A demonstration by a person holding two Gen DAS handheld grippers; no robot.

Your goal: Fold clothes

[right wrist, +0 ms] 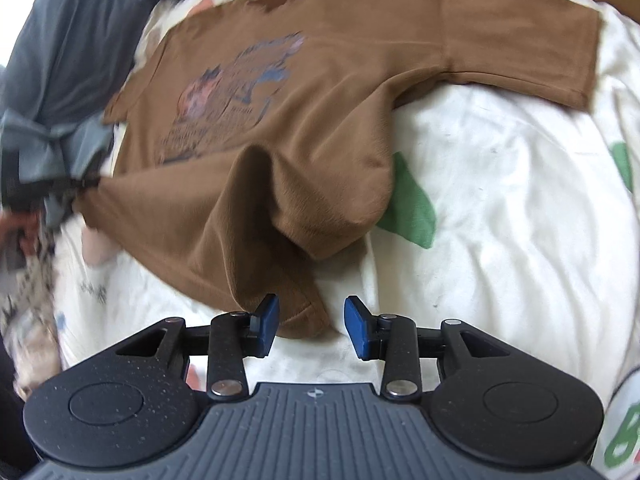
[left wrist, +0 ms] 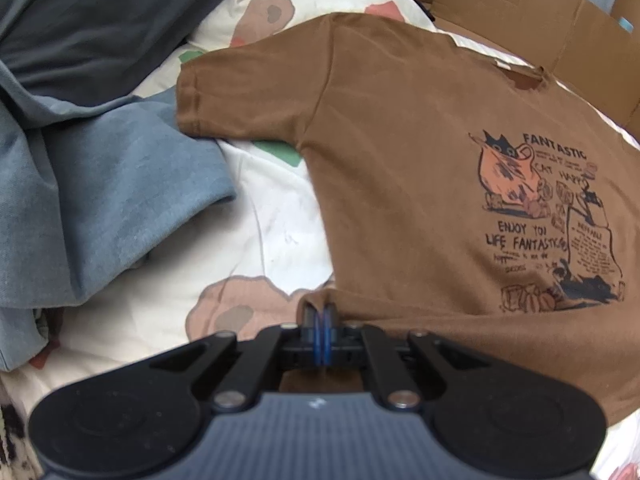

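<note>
A brown T-shirt (left wrist: pixel 400 160) with a cat print (left wrist: pixel 540 220) lies front up on a white patterned quilt (left wrist: pixel 260 220). My left gripper (left wrist: pixel 320 316) is shut on the shirt's bottom hem at its near left corner, and the cloth bunches up around the blue pads. In the right wrist view the same T-shirt (right wrist: pixel 320 100) is rumpled, with a raised fold near its other hem corner. My right gripper (right wrist: pixel 310 320) stands open just over that corner. The hem lies between the blue pads (right wrist: pixel 267 320), which do not press on it.
A blue-grey garment (left wrist: pixel 100 200) and a dark grey one (left wrist: pixel 100 20) are heaped left of the shirt. A cardboard box (left wrist: pixel 540 20) stands beyond the collar. Bare quilt (right wrist: pixel 500 200) stretches right of the shirt. Dark grey clothing (right wrist: pixel 68 60) lies at the far left.
</note>
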